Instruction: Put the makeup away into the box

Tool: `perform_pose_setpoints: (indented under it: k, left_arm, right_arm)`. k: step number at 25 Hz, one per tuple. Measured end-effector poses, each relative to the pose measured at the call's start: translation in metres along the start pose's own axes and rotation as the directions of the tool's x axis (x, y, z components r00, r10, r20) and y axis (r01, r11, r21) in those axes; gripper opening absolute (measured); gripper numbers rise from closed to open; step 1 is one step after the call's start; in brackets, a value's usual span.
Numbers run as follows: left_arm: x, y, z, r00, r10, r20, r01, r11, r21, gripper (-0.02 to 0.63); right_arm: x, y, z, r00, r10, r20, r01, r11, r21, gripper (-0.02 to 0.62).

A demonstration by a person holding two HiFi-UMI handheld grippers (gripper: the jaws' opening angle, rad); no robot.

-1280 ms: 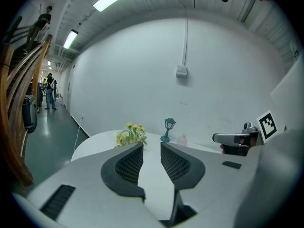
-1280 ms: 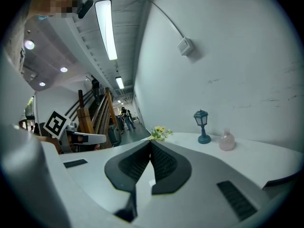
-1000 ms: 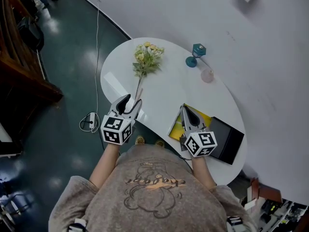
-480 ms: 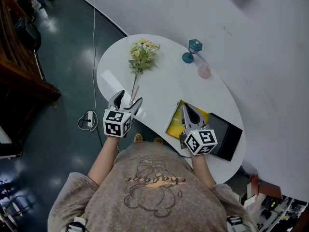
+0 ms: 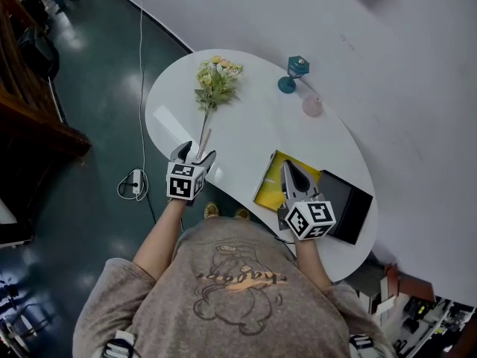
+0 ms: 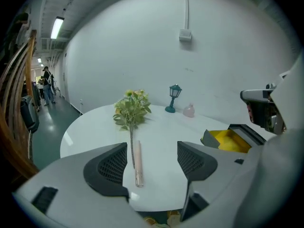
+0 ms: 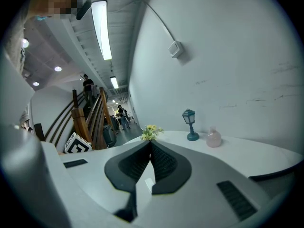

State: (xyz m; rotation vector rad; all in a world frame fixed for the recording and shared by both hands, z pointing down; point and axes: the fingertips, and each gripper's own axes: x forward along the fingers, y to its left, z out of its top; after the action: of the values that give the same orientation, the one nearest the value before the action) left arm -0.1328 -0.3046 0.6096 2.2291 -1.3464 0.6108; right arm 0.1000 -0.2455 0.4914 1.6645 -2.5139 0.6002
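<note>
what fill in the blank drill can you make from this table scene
The right gripper has its jaws ____.
The pink tube lies beside the stem of the ____.
The open box is lined in ____.
The small pink bottle stands next to the teal ____.
Missing words: shut; flowers; yellow; lamp

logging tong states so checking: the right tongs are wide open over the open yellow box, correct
Not quite. The right tongs are shut, not wide open: the right gripper view shows their two tips meeting, with nothing visibly held. The rest holds: in the head view they sit over the open yellow box.
</note>
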Motion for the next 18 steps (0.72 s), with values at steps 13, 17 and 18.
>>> perform_pose_setpoints:
  k: [13,17,18]
  left_arm:
    - [0.036,0.017,-0.050,0.987,0.042,-0.152,-0.035,0.998,0.046,0.286]
    - [0.041,0.023,-0.060,0.982,0.074,-0.176,-0.063,0.996,0.066,0.243]
    - [0.041,0.023,-0.062,0.981,0.077,-0.180,-0.066,0.996,0.066,0.237]
  right_arm:
    - [-0.015,-0.016,-0.005,0.997,-0.072,-0.006,0.072,0.997,0.013,0.003]
    - [-0.017,-0.022,-0.008,0.996,-0.094,-0.007,0.094,0.995,0.022,0.003]
    - [-0.018,-0.023,-0.008,0.995,-0.097,-0.008,0.097,0.995,0.024,0.003]
